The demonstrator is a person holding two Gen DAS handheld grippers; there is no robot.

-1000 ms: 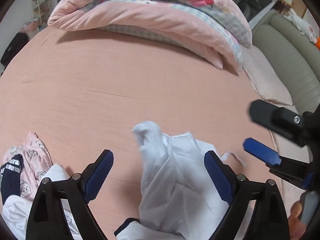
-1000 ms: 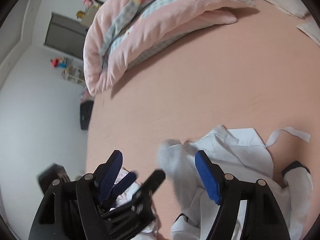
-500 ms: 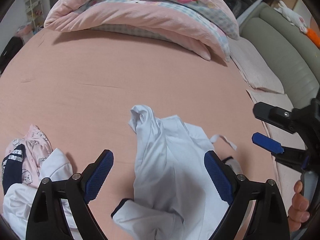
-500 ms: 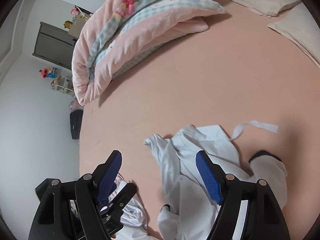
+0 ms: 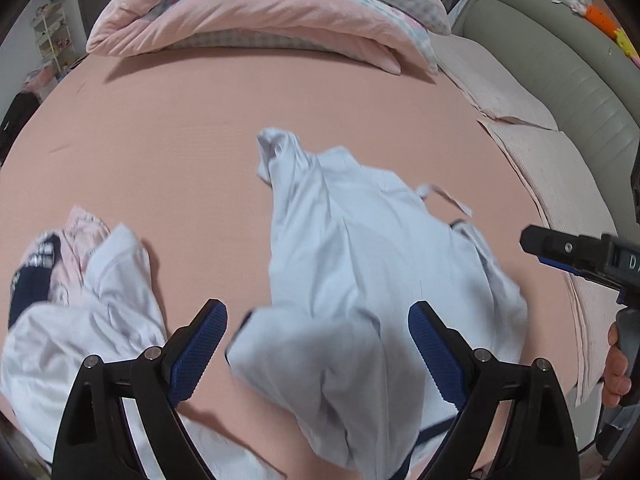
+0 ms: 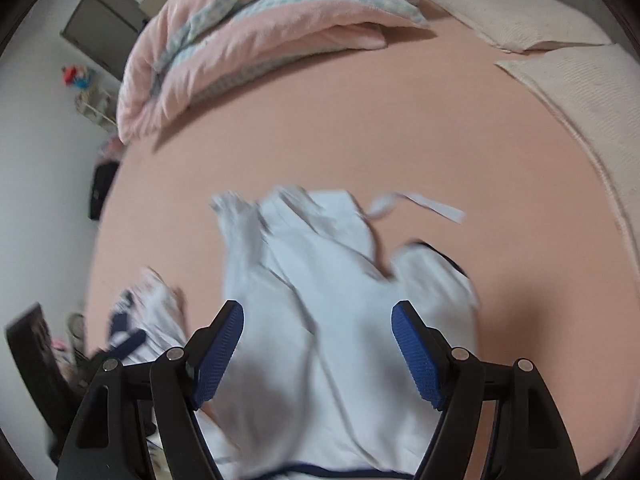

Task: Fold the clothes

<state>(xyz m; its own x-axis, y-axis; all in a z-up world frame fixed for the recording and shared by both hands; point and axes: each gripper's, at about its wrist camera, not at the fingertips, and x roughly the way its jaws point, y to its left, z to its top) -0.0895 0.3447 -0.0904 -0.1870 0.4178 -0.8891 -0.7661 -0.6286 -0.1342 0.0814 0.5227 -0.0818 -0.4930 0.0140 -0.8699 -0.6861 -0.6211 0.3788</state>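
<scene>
A crumpled white garment (image 5: pixel 360 264) with dark navy trim lies on the pink bed sheet (image 5: pixel 180 140); it also shows in the right wrist view (image 6: pixel 320 300). My left gripper (image 5: pixel 316 352) is open and empty, hovering over the garment's near part. My right gripper (image 6: pixel 318 352) is open and empty above the same garment; it also shows at the right edge of the left wrist view (image 5: pixel 560 252). A white strap (image 6: pixel 424 206) trails from the garment's far side.
A pile of other clothes (image 5: pixel 72 292), white, pink and navy, lies at the left. A pink quilt (image 5: pixel 260 12) is heaped at the bed's far end. Beige pillows (image 6: pixel 560 72) and a green sofa (image 5: pixel 568 60) flank the right side.
Both grippers have pulled back toward the near edge, so more of the white garment shows. The garment has spread out flatter on the sheet. Both grippers stay open.
</scene>
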